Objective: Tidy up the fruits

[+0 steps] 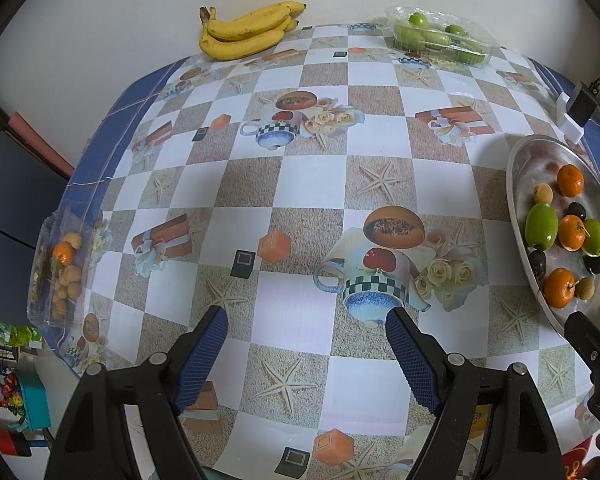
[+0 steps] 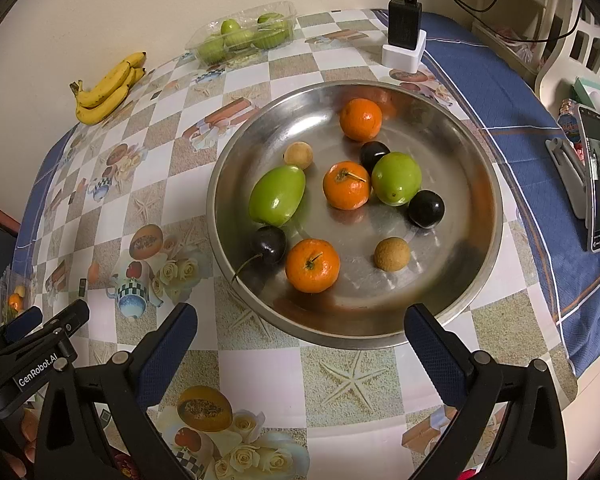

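A round steel bowl point(image 2: 472, 152) holds three oranges point(image 2: 346, 185), two green fruits point(image 2: 277, 195), three dark cherries point(image 2: 426, 208) and two small tan fruits point(image 2: 392, 254). My right gripper point(image 2: 300, 316) hovers open over the bowl's near rim, nothing between its fingers. The left gripper point(image 1: 306, 316) stands open above bare tablecloth, with the bowl point(image 1: 518, 184) at its right. Bananas point(image 1: 246, 30) lie at the table's far edge. A clear tray of green fruits point(image 1: 440, 36) sits far right. Another clear box point(image 1: 58, 268) with an orange and tan fruits rests at the left edge.
A checked, printed tablecloth point(image 1: 308, 184) covers the table against a white wall. A black charger on a white stand point(image 2: 404, 36) sits behind the bowl. A phone on a holder point(image 2: 598, 176) stands at the right. The left gripper's body point(image 2: 32, 344) shows at lower left.
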Demonstrator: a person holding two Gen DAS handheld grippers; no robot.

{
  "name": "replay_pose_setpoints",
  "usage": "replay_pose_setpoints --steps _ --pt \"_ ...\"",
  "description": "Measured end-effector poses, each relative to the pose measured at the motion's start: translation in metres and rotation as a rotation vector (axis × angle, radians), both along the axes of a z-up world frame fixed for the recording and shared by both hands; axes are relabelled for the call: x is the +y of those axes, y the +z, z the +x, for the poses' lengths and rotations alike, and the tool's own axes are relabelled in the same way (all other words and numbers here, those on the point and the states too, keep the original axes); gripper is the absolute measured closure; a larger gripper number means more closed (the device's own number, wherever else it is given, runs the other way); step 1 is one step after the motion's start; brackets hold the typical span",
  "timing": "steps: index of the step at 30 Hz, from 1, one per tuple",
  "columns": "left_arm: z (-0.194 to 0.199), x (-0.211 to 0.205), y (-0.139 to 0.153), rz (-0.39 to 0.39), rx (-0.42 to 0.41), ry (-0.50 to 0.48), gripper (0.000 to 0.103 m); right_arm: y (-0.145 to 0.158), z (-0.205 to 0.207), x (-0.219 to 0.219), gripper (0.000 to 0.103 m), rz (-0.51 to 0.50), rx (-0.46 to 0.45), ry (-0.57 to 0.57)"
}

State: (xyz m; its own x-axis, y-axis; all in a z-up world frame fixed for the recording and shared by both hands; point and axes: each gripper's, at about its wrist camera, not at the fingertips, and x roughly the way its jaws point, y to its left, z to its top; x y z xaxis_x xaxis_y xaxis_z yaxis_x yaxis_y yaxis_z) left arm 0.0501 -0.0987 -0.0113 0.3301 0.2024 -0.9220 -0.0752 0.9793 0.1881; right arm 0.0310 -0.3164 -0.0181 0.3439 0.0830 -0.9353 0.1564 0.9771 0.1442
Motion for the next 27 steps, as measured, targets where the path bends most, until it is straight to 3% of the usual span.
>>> replay_pose_setpoints --steps 27 --pt "0.0015 0.0006 -0.0005 -0.004 0.008 0.0 0.019 -0.0034 -0.0008 0.0006 0.0 0.001 0.011 -0.004"
